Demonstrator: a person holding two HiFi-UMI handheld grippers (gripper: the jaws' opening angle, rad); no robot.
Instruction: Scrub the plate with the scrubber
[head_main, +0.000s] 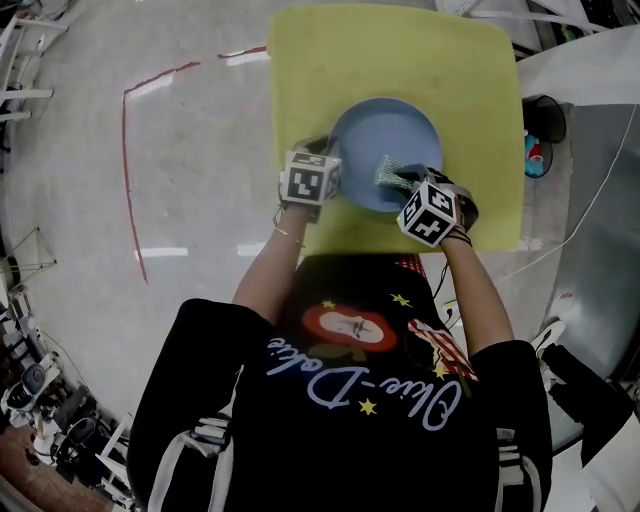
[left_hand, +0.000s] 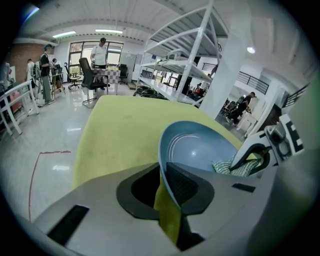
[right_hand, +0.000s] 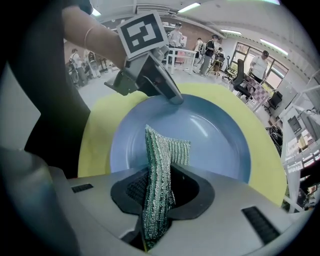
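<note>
A light blue plate (head_main: 385, 150) lies on a yellow-green table (head_main: 320, 70). My left gripper (head_main: 325, 180) is shut on the plate's near left rim (left_hand: 167, 170), which runs up between the two pads. In the right gripper view the plate (right_hand: 215, 135) fills the middle, with the left gripper (right_hand: 172, 97) clamped on its far rim. My right gripper (head_main: 405, 190) is shut on a green and silver mesh scrubber (right_hand: 160, 165), held edge-up over the plate's near part. The scrubber (left_hand: 240, 167) also shows at the plate's right in the left gripper view.
The yellow-green table (right_hand: 95, 135) ends close behind the plate, with polished grey floor (head_main: 150, 150) and a red tape line (head_main: 125, 170) to its left. A black bin (head_main: 545, 120) stands off the table's right edge. Shelving racks (left_hand: 185, 60) and several people stand far off.
</note>
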